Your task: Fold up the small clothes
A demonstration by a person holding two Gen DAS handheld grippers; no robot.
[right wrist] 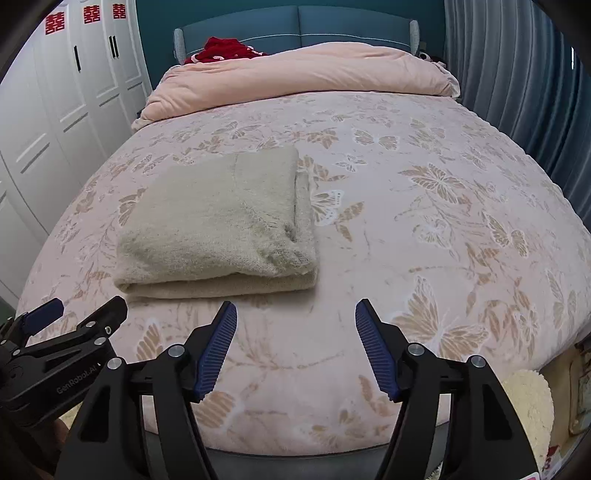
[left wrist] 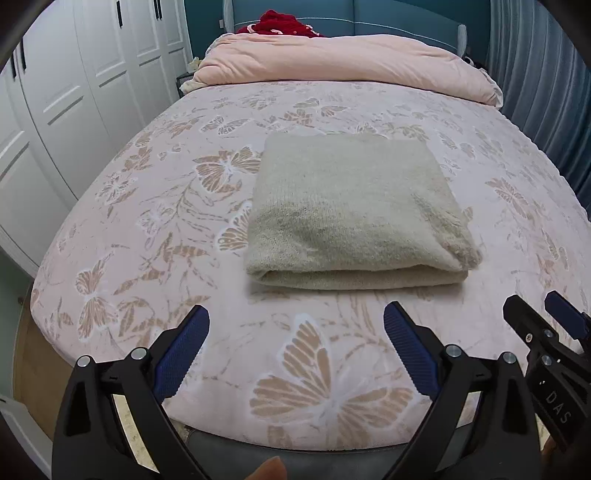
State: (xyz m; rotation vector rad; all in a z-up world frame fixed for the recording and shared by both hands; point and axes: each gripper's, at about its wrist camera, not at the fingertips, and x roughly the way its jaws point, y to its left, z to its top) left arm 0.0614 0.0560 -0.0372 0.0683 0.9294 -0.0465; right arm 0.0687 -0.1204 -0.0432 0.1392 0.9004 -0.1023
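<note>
A beige knitted garment [left wrist: 354, 214] lies folded into a thick rectangle on the pink butterfly-print bed cover [left wrist: 147, 229]. It also shows in the right wrist view [right wrist: 221, 225], left of centre. My left gripper [left wrist: 295, 317] is open and empty, just in front of the garment's near fold. My right gripper [right wrist: 295, 314] is open and empty, in front of the garment's right corner. The right gripper also appears at the right edge of the left wrist view [left wrist: 543, 306], and the left gripper at the left edge of the right wrist view [right wrist: 81, 310].
A folded pink duvet [left wrist: 343, 62] lies across the head of the bed, with red clothing [left wrist: 284, 24] behind it. White wardrobe doors [left wrist: 66, 110] stand on the left and grey curtains [right wrist: 517, 81] on the right. A cream fluffy item [right wrist: 528, 398] sits by the bed's near right corner.
</note>
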